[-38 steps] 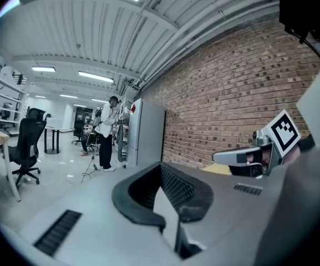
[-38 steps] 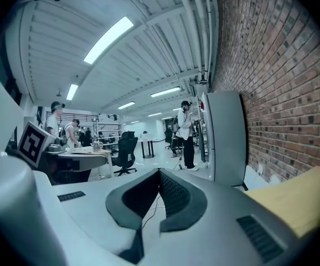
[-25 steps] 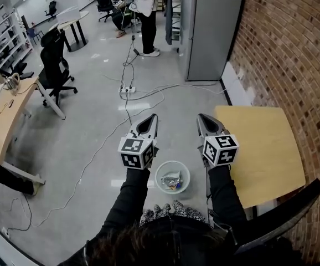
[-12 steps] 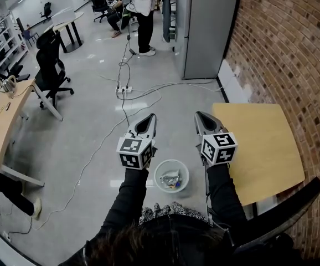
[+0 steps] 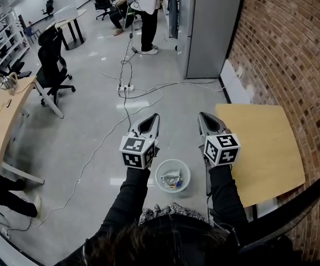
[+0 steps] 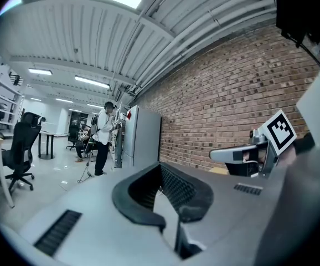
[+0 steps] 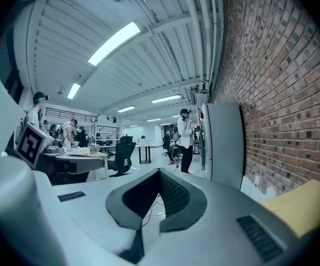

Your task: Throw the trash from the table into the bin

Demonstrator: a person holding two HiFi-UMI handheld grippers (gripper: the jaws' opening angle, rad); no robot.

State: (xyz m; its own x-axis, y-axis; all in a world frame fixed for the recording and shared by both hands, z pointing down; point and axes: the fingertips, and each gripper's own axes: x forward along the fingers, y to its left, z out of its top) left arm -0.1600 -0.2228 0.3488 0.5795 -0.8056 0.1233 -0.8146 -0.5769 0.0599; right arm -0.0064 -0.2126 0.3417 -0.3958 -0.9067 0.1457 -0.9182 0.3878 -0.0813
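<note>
Almost nothing has changed in the last second. Both tools hang in the same place as before, side by side in front of the person and pointing nearly level over the floor. The left hand-held gripper (image 5: 153, 117) has its jaws pressed together with nothing between them. The right hand-held gripper (image 5: 202, 116) is also pressed together and empty. The only real movement is far from the task: the legs of a person (image 5: 5, 195) at the left edge of the head view have shifted a little.

The trash (image 5: 172, 179) lies inside the bin (image 5: 174, 161). This bin stands on the floor below and between the two tools, near the corner of the worktop (image 5: 259, 148). The worktop shows only bare wood, with no thing on the part that can be seen. Its near edge is hidden behind the dark chair back (image 5: 282, 209), so that strip cannot be checked.

Since both tools are empty, closed and still, and the trash is in the bin, the task seems to be finished. This stillness is probably a rest at the end and not a preparation for a new grasp.
</note>
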